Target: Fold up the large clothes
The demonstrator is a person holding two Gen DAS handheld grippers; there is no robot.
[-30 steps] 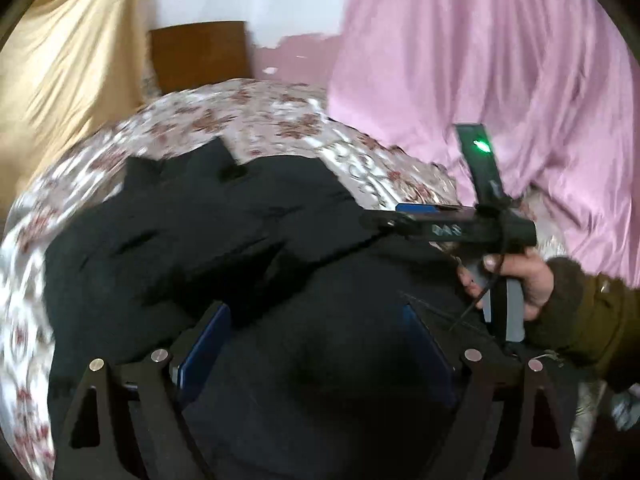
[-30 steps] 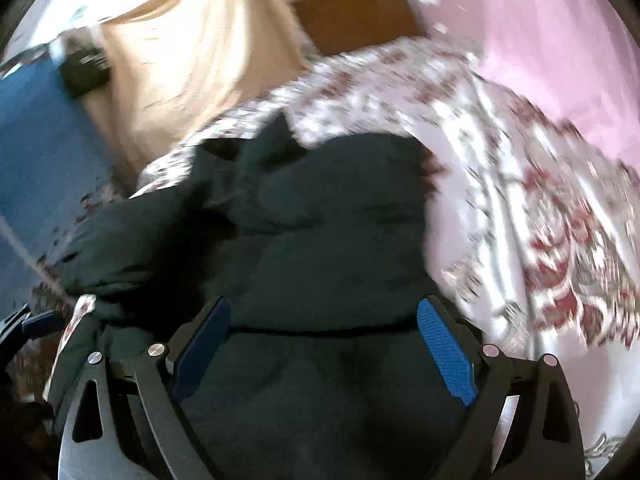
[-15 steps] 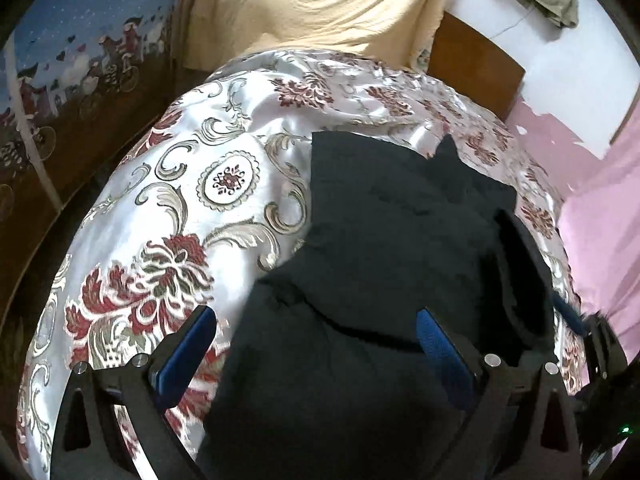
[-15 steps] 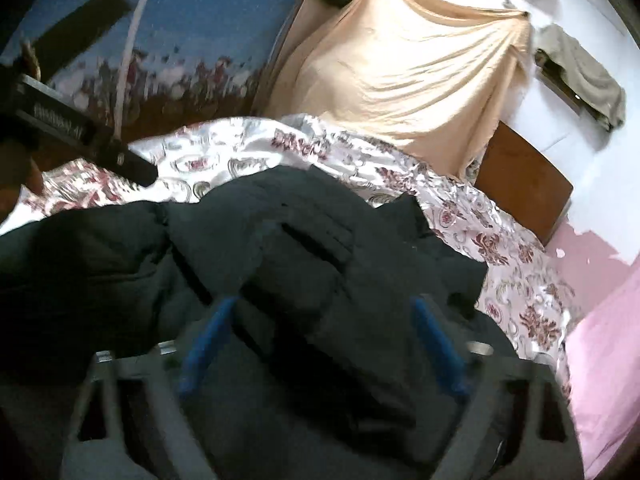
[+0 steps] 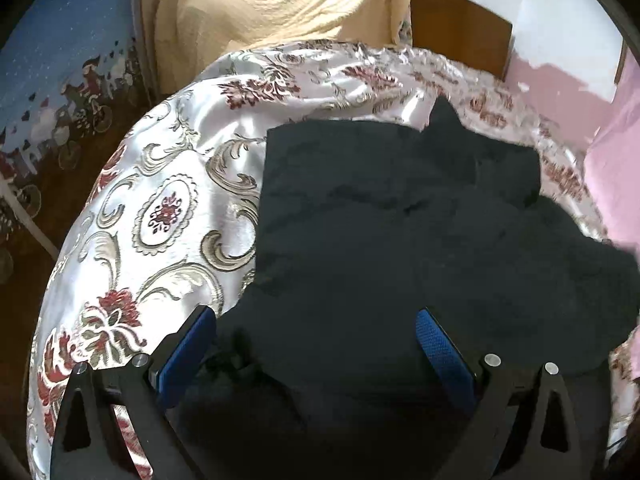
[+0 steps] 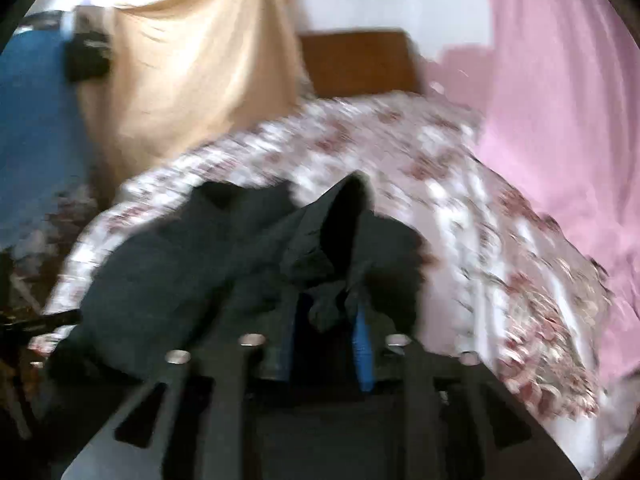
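One black garment point(image 5: 400, 240) on bedspread point(image 5: 140, 200); two tools: left point(image 5: 316, 344) agape, right point(image 6: 326, 344) pinching.

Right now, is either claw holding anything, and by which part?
The right claw pinches a bunched fold of the black garment; which part is unclear. The left claw is open, holding nothing.

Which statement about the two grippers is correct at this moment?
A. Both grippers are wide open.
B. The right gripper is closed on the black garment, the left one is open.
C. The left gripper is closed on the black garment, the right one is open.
B: the right gripper has its blue pads close together with a bunch of the black garment pinched between them, while the left gripper stands wide open above the cloth.
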